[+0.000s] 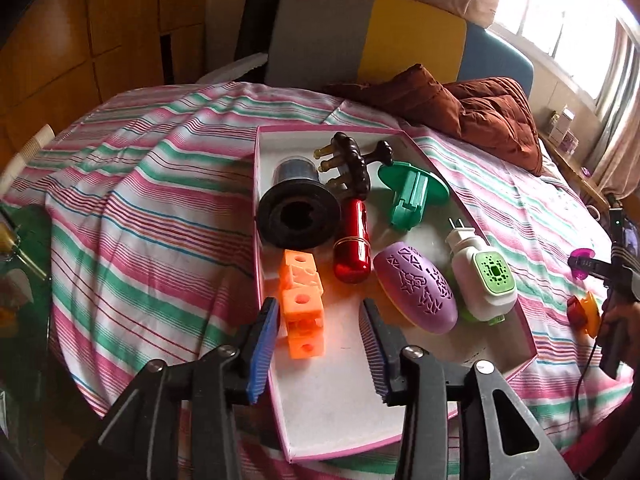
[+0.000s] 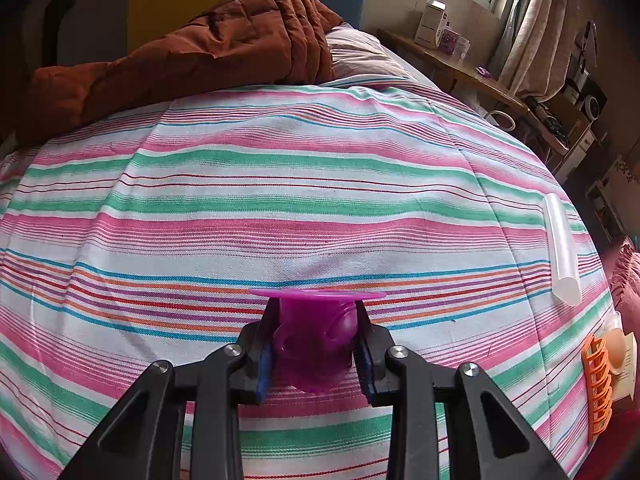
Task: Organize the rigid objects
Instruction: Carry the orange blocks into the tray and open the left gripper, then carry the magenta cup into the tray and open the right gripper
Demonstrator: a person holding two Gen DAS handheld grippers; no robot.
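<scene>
On the striped bedsheet [image 1: 152,184], a shallow pink-rimmed box [image 1: 280,412] is seen lying open, and the gathered objects are held within it. An orange perforated block [image 1: 303,312] is found at the box's left wall, between the parted jaws of the left gripper [image 1: 320,344], whose blue pads are not pressed against it. Beyond the block, a black spool [image 1: 298,216], a red capsule [image 1: 354,246], a dark pronged massager [image 1: 356,164] and a green flanged piece [image 1: 412,192] are laid. To the right, a purple patterned oval [image 1: 416,288] and a white plug-in device [image 1: 482,280] are placed side by side. Over bare sheet outside the box, a magenta translucent flanged piece [image 2: 316,344] is clamped by the right gripper [image 2: 316,356]. Near the bed's right edge, an orange hair claw [image 2: 598,392] and a clear tube [image 2: 562,248] are left lying.
</scene>
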